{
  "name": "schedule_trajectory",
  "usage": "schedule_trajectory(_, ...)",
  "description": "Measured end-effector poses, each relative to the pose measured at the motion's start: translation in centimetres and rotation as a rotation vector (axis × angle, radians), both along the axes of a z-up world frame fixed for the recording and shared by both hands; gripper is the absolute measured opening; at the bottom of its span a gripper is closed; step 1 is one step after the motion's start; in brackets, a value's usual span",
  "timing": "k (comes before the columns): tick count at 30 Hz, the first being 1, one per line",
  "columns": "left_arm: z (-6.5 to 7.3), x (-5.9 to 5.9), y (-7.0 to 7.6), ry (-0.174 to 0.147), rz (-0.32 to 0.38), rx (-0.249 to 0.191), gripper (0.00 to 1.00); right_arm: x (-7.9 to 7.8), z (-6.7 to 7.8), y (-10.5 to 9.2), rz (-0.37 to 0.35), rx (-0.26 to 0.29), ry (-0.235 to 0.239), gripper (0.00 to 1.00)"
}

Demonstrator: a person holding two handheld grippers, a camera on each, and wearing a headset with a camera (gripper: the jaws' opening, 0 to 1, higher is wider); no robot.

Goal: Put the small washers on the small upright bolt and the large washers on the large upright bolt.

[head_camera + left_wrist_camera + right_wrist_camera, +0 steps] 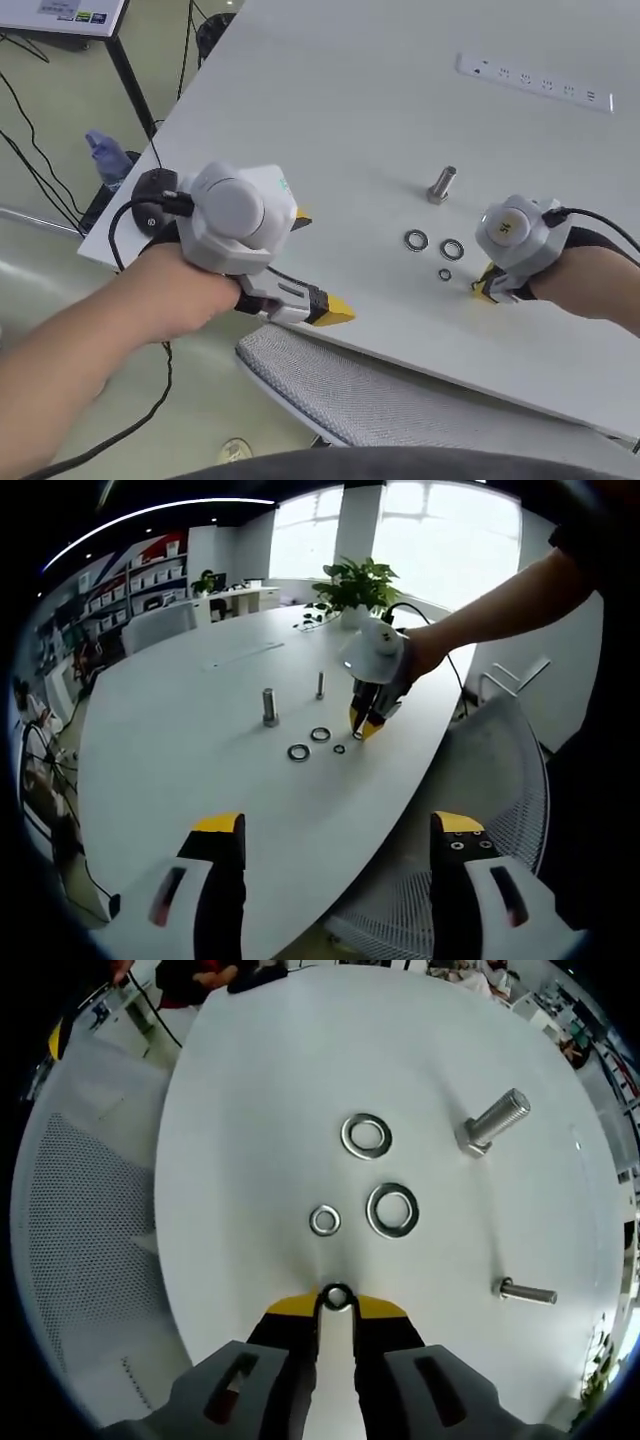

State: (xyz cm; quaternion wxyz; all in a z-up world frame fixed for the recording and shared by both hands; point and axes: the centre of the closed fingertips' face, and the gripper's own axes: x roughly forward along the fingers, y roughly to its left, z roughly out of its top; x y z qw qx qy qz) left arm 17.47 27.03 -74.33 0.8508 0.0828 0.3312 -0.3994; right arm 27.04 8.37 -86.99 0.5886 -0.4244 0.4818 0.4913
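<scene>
Four washers in the right gripper view: one large washer point(366, 1135) and a second large washer point(393, 1209) mid-frame, a loose small washer point(324, 1220) just left of that, all flat on the desk point(250, 1080). The fourth, a small washer point(337, 1297), is pinched at the very tips of the right tongs point(337, 1305), bottom centre, low at the desk. Risks: the hold is only on the thin rim, so it may pop out or twist on lifting. The small bolt point(527, 1293) at right of frame is slim and stands free, so a bump while threading could topple it. The large bolt point(493, 1122), upper right, is near enough for a wrong drop. Pose: the right hand comes in from the right edge of the head view, tongs angled down. The left tongs point(337, 830) are spread wide, holding nothing, off the desk's near edge, pointing toward the work.
</scene>
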Motion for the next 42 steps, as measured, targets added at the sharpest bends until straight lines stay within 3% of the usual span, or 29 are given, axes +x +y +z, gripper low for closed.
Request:
schedule_trajectory(11, -0.1, 0.2, 0.0, 0.009, 0.020, 0.008, 0.74, -0.1, -0.1, 0.3, -0.018, 0.052, 0.034, 0.12)
schedule_trajectory(18, -0.2, 1.0, -0.3, 0.005, 0.023, 0.004, 0.74, 0.3, 0.4, -0.5, -0.019, 0.044, 0.036, 0.12)
schedule_trajectory(32, -0.5, 2.4, -1.5, -0.011, 0.008, -0.002, 0.83, 4.3, 4.3, -4.8, -0.081, 0.044, -0.017, 0.12)
schedule_trajectory(42, -1.3, 3.5, -1.6, -0.032, 0.027, -0.010, 0.92, 7.1, 6.4, -5.4, -0.116, 0.069, -0.038, 0.12)
